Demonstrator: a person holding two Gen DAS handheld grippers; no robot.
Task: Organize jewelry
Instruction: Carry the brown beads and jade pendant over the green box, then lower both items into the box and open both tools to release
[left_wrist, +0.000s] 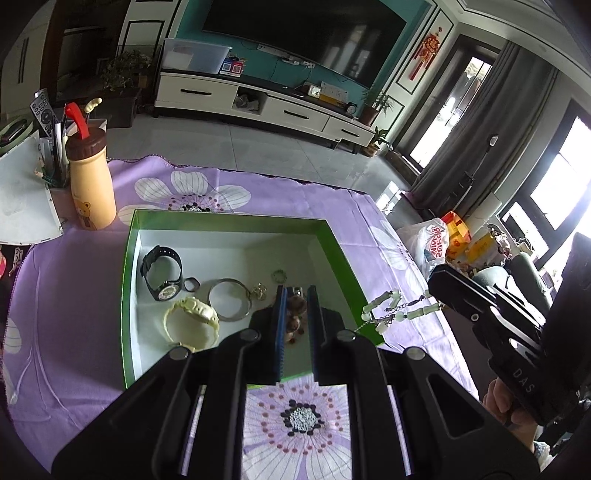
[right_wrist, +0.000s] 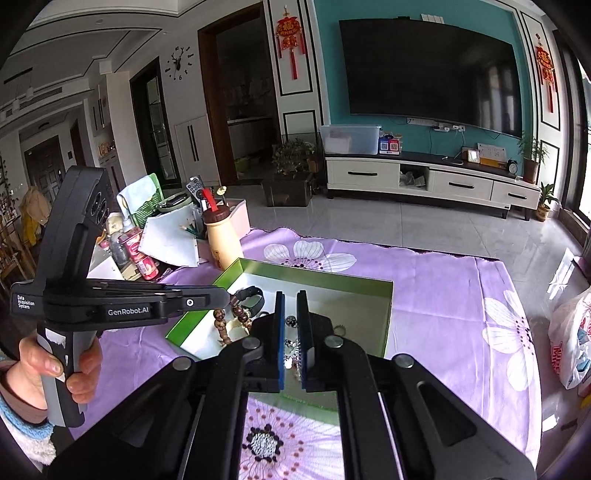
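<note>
A green box (left_wrist: 129, 258) with a white floor holds a black watch (left_wrist: 162, 273), a cream watch (left_wrist: 194, 323), a silver bangle (left_wrist: 229, 299), a gold charm (left_wrist: 259, 291) and small rings. My left gripper (left_wrist: 296, 295) is shut on a brown wooden bead bracelet (left_wrist: 297, 306) and holds it above the box; the beads hang from it in the right wrist view (right_wrist: 221, 321). My right gripper (right_wrist: 291, 295) is shut on a jade bead chain bracelet (right_wrist: 291, 347), which dangles over the box's right edge in the left wrist view (left_wrist: 391, 306).
A purple flowered cloth (left_wrist: 295, 199) covers the table. A tan bottle (left_wrist: 90, 181), a pen holder with remote (left_wrist: 50, 147) and papers stand at the left. A plastic bag with snacks (left_wrist: 439, 243) lies right. Cups and clutter (right_wrist: 133, 251) sit behind the bottle.
</note>
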